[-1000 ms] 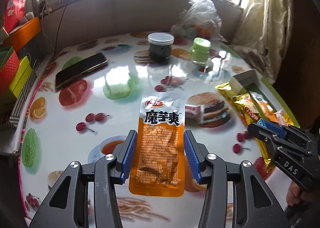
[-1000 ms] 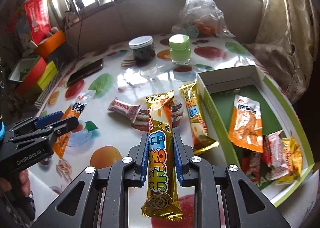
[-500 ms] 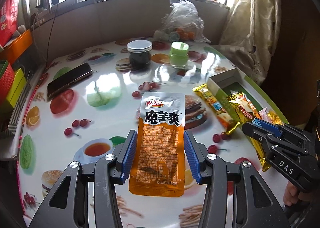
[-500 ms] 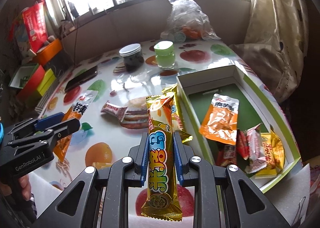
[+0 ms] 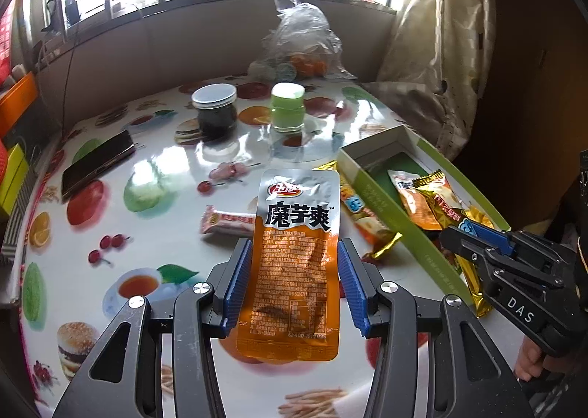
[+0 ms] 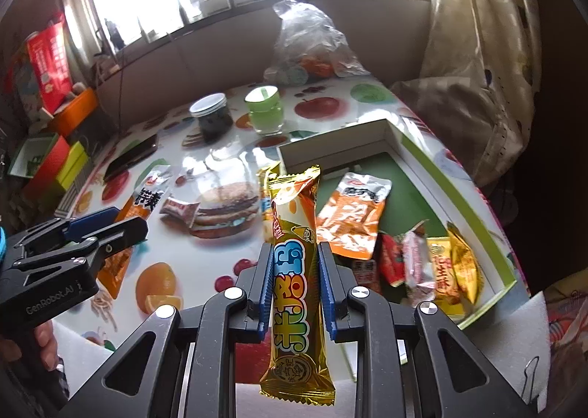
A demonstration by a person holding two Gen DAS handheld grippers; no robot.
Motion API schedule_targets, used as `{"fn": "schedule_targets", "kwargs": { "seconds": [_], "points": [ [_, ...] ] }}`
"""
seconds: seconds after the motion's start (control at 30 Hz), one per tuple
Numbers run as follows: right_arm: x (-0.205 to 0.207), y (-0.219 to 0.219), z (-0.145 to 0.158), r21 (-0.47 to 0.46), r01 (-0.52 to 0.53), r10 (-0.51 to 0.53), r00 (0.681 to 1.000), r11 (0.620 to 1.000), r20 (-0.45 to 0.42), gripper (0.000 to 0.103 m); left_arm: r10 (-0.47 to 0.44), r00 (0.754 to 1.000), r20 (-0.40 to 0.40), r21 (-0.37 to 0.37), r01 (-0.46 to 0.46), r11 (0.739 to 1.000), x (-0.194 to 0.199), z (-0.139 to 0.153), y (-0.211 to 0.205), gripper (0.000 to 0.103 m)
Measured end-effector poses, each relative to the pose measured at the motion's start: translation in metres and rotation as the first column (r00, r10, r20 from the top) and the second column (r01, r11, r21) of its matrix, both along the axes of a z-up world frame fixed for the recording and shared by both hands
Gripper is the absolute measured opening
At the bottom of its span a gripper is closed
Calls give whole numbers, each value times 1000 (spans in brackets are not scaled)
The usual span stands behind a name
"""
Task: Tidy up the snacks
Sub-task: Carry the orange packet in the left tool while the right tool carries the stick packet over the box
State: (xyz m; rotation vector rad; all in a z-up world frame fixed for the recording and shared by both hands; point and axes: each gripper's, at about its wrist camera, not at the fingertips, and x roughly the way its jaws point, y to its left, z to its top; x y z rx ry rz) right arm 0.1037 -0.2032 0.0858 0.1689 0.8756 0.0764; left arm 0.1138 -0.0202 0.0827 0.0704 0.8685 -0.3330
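Orange pouch (image 5: 294,263) clamped in the left hand-held gripper (image 5: 294,289); gold bar (image 6: 294,271) clamped in the right hand-held gripper (image 6: 296,289), both above the fruit-print surface (image 5: 154,219). Green-lined box (image 6: 474,212) just right holds several packets. Two jars (image 5: 214,109), one phone (image 5: 97,164), plastic bag (image 5: 301,39) beyond, below barred windows.

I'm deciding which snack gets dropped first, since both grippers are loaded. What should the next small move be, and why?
Probably carry the right gripper a little further over the green-lined box and release there. It is shut on the gold snack bar, whose top already hangs above the box's near edge, while the left gripper with its orange pouch sits farther off.
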Motion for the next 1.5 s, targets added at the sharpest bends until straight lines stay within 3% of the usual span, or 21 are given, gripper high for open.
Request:
{"fn": "schedule_targets", "kwargs": {
  "seconds": [0.8, 1.5],
  "points": [
    [-5, -64, -15, -12, 113, -113, 993, 994, -42, 22, -108, 994, -25, -27, 107, 994, 21, 0, -75, 48],
    [2, -78, -34, -27, 145, -146, 987, 989, -61, 22, -152, 983, -99, -28, 150, 988, 40, -24, -124, 49]
  ]
}}
